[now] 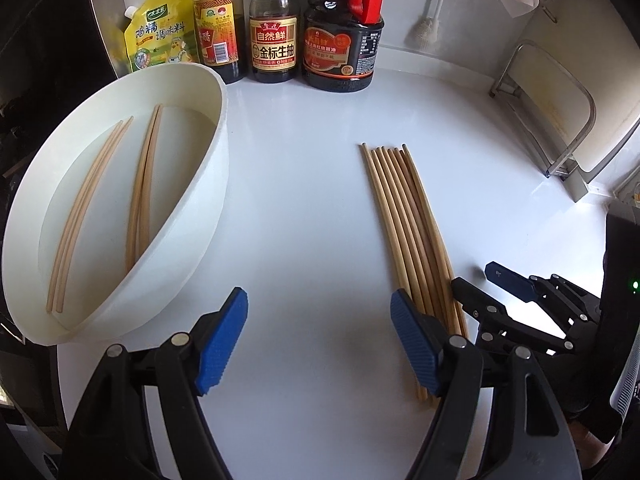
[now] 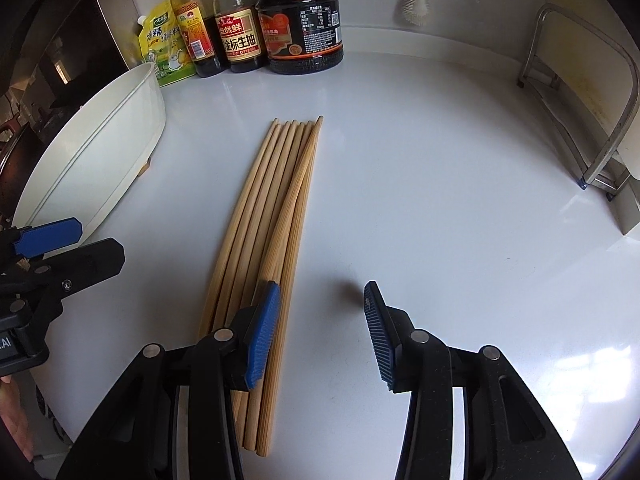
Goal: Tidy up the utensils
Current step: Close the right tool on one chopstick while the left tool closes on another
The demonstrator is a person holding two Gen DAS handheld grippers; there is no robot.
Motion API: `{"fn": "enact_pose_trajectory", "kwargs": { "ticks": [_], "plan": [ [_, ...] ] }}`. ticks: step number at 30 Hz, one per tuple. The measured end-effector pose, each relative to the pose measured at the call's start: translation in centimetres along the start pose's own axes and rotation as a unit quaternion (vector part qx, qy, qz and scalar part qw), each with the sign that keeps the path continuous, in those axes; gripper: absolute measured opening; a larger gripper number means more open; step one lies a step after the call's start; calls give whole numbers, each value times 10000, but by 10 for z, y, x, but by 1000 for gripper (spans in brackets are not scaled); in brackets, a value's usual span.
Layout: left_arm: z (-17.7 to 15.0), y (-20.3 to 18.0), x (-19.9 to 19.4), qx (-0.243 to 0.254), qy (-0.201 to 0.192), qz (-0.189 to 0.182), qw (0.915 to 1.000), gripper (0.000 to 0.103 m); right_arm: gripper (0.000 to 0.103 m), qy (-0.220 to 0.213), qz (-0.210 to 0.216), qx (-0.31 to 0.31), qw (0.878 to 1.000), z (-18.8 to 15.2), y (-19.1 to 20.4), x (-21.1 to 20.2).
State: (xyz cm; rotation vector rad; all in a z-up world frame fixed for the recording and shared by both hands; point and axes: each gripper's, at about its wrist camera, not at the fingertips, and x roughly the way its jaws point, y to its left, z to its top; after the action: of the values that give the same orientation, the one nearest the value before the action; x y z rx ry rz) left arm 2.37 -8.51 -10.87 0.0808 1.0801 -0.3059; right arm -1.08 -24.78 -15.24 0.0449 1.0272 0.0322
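White counter: both grippers, left and right, gape empty beside loose chopsticks right of the tub, probably awaiting transfer.

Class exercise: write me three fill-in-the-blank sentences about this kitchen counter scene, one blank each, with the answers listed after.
1. The white tub holds ____ chopsticks.
2. The pile of chopsticks lies on the ____.
3. Both the left gripper and the right gripper are ____.
4. The big sauce jug has a ____ handle.

Answers: four; counter; open; red
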Motion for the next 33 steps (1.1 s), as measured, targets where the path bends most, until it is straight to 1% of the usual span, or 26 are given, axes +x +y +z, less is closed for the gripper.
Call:
{"fn": "enact_pose_trajectory", "kwargs": {
  "ticks": [3, 5, 10, 19, 33],
  "plan": [
    [-2, -4, 3, 39, 15, -49, 10000, 73, 42, -2, -16, -8, 10000, -1, -1, -1],
    [-3, -7, 6, 62, 55, -110, 9999, 75, 42, -7, 6, 46, 10000, 0, -5, -1],
    [-5, -12, 16, 50, 135, -166, 9998, 75, 42, -40, -48, 34, 10000, 1, -14, -1],
    [-4, -23, 32, 59, 196, -139, 9997, 75, 42, -64, -155, 73, 9998, 1, -32, -2],
    [-6, -33, 51, 138, 226, 14, 9996, 75, 42, -121, -54, 182, 9997, -1, -39, -4]
  ]
}}
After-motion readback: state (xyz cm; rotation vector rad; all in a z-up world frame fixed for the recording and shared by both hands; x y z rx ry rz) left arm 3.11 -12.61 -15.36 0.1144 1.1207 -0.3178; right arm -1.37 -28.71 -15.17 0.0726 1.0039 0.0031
